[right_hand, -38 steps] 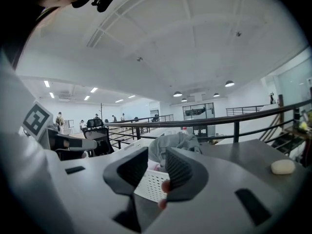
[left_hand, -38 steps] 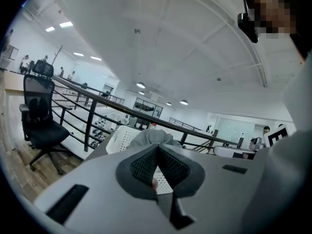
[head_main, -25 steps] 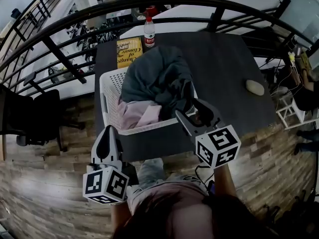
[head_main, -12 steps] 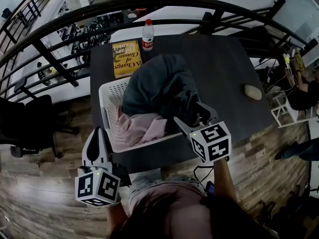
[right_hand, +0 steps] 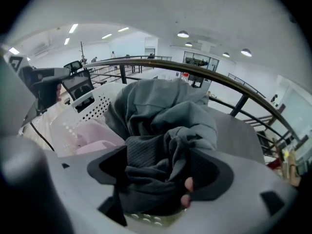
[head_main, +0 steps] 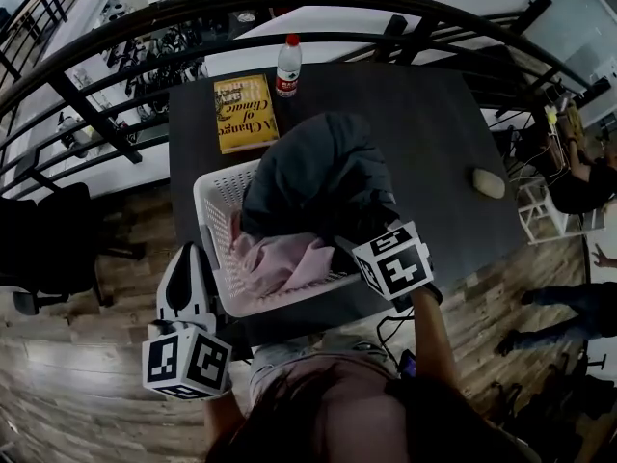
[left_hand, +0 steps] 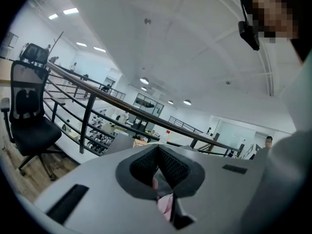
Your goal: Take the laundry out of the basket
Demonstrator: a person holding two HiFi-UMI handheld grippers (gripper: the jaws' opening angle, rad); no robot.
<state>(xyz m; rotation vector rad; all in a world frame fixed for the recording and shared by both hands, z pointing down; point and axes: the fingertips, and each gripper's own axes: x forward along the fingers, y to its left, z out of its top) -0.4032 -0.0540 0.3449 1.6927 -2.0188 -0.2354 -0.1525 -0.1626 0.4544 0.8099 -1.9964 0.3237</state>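
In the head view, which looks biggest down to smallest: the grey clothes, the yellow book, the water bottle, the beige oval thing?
1. Dark grey heap of clothes.
2. Yellow book.
3. Clear plastic water bottle and beige oval thing: both small, too alike to rank.

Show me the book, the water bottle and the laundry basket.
book point(head_main: 244, 114), head view, middle of its yellow cover.
water bottle point(head_main: 287, 73), head view, middle of its body.
laundry basket point(head_main: 220, 210), head view, its white left wall.

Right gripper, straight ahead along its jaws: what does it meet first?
Dark grey garment in the white basket; it already sits between the right gripper's jaws, which have just been opening.
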